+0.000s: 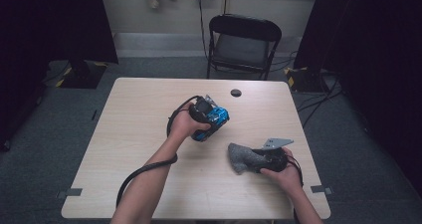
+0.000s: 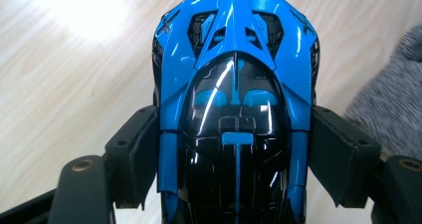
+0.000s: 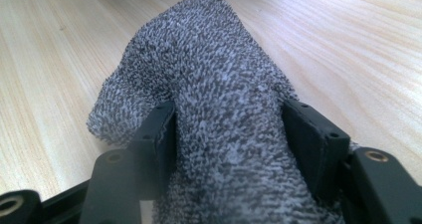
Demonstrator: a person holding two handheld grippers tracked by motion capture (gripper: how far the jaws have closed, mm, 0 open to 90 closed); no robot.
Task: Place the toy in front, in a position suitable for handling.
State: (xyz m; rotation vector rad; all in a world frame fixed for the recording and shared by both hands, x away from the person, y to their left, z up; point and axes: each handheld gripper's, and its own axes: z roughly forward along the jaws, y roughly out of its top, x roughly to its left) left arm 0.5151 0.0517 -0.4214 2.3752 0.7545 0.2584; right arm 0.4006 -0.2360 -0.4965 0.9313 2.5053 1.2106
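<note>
A person sits at the near edge of a pale wooden table (image 1: 149, 134), holding a two-jaw gripper in each hand. The left gripper (image 1: 211, 118), near the middle of the table, is clamped on a glossy blue and black toy car (image 1: 215, 119). In the left gripper view the two black jaws press against the car's sides, and its blue nose (image 2: 238, 30) points away from the camera over the tabletop. In the high view the car appears lifted off the table, though how clear of it cannot be told.

The right gripper (image 1: 256, 160) rests low at the near right of the table, with a grey three-cornered plate (image 1: 276, 143) on top. Its jaws are closed on a bunched grey terry cloth (image 1: 244, 157), which lies on the table and sticks out leftward. In the right gripper view the cloth (image 3: 219, 119) bulges up between and beyond the jaws.

The cloth lies near the car, to its right and nearer the person; in the left gripper view its grey edge (image 2: 393, 109) shows at the right.

Beyond the far edge stands a black folding chair (image 1: 243, 45).
</note>
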